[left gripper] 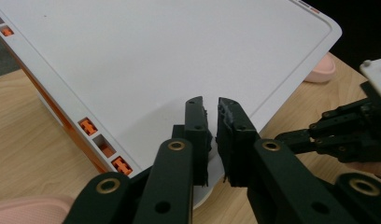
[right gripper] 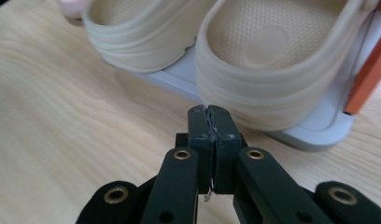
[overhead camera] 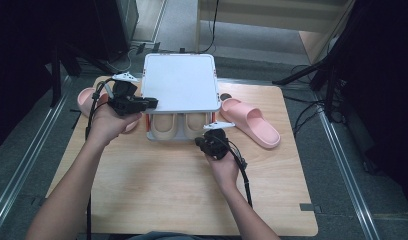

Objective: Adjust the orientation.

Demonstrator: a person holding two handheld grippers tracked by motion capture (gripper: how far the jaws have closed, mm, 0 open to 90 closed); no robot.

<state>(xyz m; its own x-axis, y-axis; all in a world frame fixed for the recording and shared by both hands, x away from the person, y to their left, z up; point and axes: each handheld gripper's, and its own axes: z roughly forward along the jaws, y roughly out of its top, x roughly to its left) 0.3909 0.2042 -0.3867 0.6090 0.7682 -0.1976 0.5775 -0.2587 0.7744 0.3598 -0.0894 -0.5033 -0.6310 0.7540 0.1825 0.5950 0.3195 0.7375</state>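
A white two-level shoe rack stands at the back middle of the table, its flat top shelf (overhead camera: 179,82) (left gripper: 156,60) bare. Two beige slippers (overhead camera: 164,125) (right gripper: 272,60) sit side by side on its lower tray (right gripper: 319,130), heels toward me. My left gripper (overhead camera: 152,103) (left gripper: 210,105) hovers at the top shelf's front left corner. Its jaws stand a narrow gap apart with nothing between them. My right gripper (overhead camera: 202,141) (right gripper: 208,109) is shut and empty, low over the table just in front of the right beige slipper's heel.
One pink slipper (overhead camera: 252,122) (left gripper: 319,72) lies right of the rack, another (overhead camera: 86,97) left of it behind my left hand. The wooden table (overhead camera: 157,190) stretches bare toward me. Dark stands and cables surround the table on the floor.
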